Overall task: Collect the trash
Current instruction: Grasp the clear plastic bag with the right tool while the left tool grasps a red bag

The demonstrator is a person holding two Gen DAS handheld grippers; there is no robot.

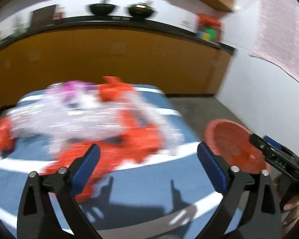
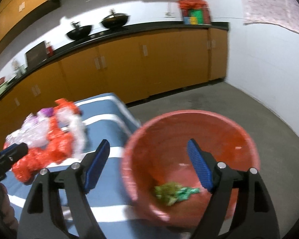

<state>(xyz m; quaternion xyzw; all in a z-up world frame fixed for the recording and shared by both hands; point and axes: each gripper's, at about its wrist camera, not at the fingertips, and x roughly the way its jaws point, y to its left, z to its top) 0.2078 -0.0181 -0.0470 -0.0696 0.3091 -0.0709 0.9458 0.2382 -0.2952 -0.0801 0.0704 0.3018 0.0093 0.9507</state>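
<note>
my left tool point(image 1: 148, 165) gapes empty, nearer the wrapper pile point(image 1: 73, 119) lying ahead-left on the bench point(image 1: 145, 195). my right tool point(image 2: 148, 165), spread empty, hangs over the red bucket point(image 2: 239, 131).

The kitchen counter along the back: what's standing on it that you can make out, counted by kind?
Black woks: 2
Red-topped bag of coloured boxes: 1
Dark board leaning on the wall: 1
Small red bottle: 1
Total: 5. The items at the far left end are too blurred to count.
</note>
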